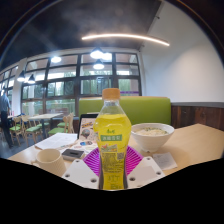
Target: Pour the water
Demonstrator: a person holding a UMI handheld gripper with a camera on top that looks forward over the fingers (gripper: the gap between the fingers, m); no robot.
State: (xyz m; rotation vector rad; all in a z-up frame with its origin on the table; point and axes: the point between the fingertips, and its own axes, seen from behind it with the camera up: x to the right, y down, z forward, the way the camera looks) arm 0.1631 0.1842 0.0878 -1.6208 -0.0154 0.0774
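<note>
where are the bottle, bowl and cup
bottle (112,135), gripper view, on its label, held between the fingers
bowl (151,135), gripper view, on its outer wall
cup (48,160), gripper view, on its side

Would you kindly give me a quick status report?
Tongs shut on bottle, upright. Bowl just beyond, right. Small cup left. Nothing blocking.

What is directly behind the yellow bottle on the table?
Behind the yellow bottle, held in the hand-held gripper, stand a white bowl and a green bench back. The bottle hides the table directly behind it.
</note>
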